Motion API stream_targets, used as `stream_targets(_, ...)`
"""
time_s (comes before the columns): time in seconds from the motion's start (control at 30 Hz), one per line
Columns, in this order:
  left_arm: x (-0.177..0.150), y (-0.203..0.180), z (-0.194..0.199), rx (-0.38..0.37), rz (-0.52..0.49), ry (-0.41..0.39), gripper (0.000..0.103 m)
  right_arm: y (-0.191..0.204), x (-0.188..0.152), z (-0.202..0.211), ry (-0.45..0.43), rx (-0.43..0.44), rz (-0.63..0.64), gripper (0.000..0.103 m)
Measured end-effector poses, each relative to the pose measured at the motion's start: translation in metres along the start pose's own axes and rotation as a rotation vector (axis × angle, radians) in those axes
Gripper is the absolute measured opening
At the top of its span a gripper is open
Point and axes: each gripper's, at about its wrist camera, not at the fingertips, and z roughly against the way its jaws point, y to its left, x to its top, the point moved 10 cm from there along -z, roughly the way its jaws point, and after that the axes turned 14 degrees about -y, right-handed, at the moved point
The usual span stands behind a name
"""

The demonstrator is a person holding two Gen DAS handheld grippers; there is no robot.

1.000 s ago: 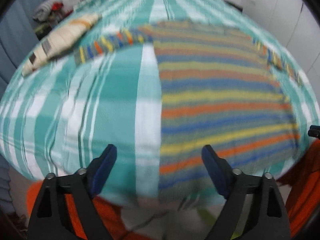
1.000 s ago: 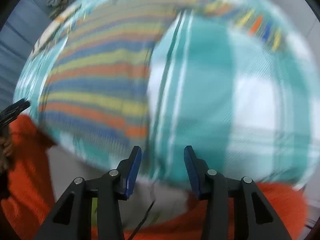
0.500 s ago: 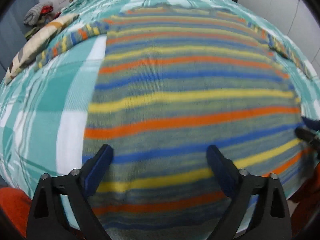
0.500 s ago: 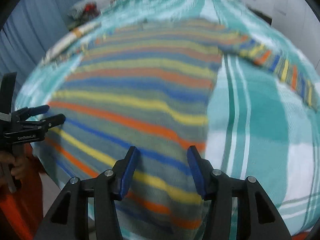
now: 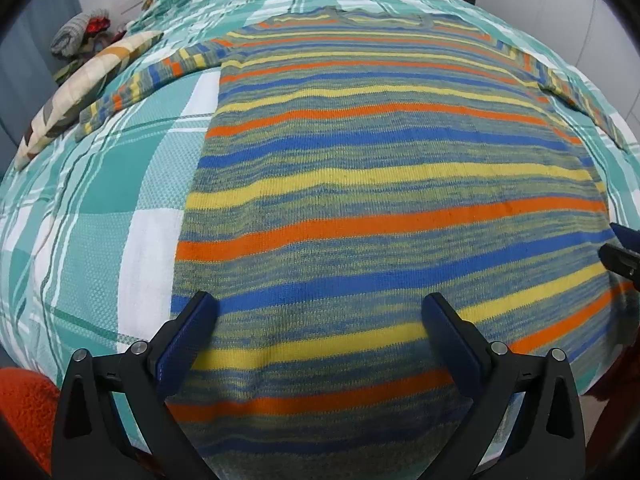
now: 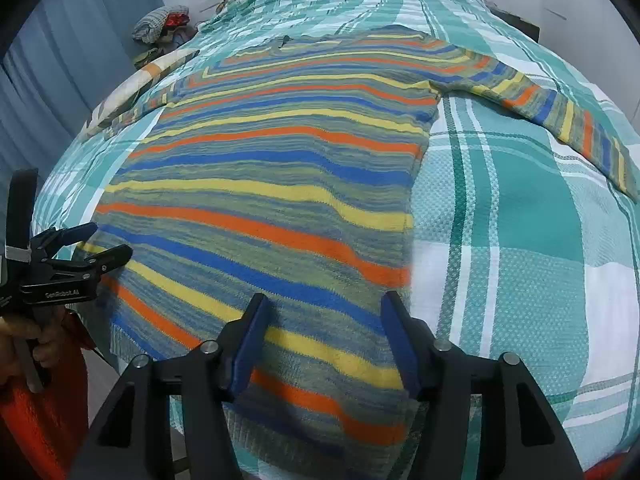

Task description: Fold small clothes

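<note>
A striped knit sweater [image 5: 380, 184] in blue, yellow, orange and grey-green lies flat on the bed, sleeves spread out to both sides, hem toward me. It also shows in the right wrist view [image 6: 272, 184]. My left gripper [image 5: 320, 320] is open and empty above the hem's left part. My right gripper [image 6: 324, 320] is open and empty above the hem's right corner. The left gripper also shows in the right wrist view [image 6: 108, 244], at the sweater's left edge. The right gripper's tips show at the right edge of the left wrist view [image 5: 620, 248].
The bed has a teal and white plaid cover [image 5: 100, 184]. A patterned pillow [image 5: 88, 80] lies at the bed's left side. A pile of clothes [image 6: 164, 24] sits at the far left by a blue curtain [image 6: 60, 60]. White walls stand to the right.
Both grippers have moved in from the bed's edge to above the sweater's hem. The right gripper's jaws have opened wider. The sweater has not moved.
</note>
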Motion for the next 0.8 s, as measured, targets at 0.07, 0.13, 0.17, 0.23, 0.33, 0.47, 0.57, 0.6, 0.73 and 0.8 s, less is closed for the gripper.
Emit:
stream_targets(0.07, 0.000, 0.000, 0.000, 0.002, -0.003, -0.002, 0.103, 0.002, 0.000, 0.000, -0.001, 0.002, 0.005, 0.063)
stream_targets(0.13, -0.001, -0.001, 0.000, 0.004, -0.011, -0.005, 0.103, 0.003, -0.001, 0.000, -0.002, 0.003, 0.014, 0.065)
stream_targets(0.17, -0.001, -0.001, 0.000, 0.004, -0.012, -0.006, 0.103, 0.004, -0.001, -0.001, -0.001, 0.003, 0.017, 0.065)
stream_targets(0.23, -0.001, -0.001, 0.000, 0.005, -0.013, -0.007, 0.103, 0.004, -0.001, 0.000, -0.001, 0.005, 0.019, 0.067)
stream_targets(0.33, -0.001, -0.001, 0.000, 0.006, -0.016, -0.009, 0.103, 0.004, 0.000, 0.001, -0.003, 0.013, 0.009, 0.067)
stream_targets(0.47, -0.001, -0.001, 0.000, 0.009, -0.018, -0.008, 0.103, 0.005, -0.001, 0.001, -0.006, 0.019, 0.009, 0.068)
stream_targets(0.57, -0.001, -0.001, 0.000, 0.009, -0.019, -0.009, 0.103, 0.006, -0.002, 0.001, -0.005, 0.017, 0.017, 0.070)
stream_targets(0.6, -0.001, -0.001, 0.000, 0.009, -0.017, -0.010, 0.103, 0.007, -0.002, 0.001, -0.004, 0.016, 0.019, 0.070)
stream_targets(0.73, -0.001, -0.002, 0.000, 0.011, -0.023, -0.015, 0.103, 0.007, 0.005, 0.010, -0.024, 0.003, 0.011, 0.069)
stream_targets(0.8, -0.001, -0.002, -0.001, 0.011, -0.022, -0.015, 0.103, 0.007, 0.015, 0.022, -0.079, -0.017, 0.023, 0.070)
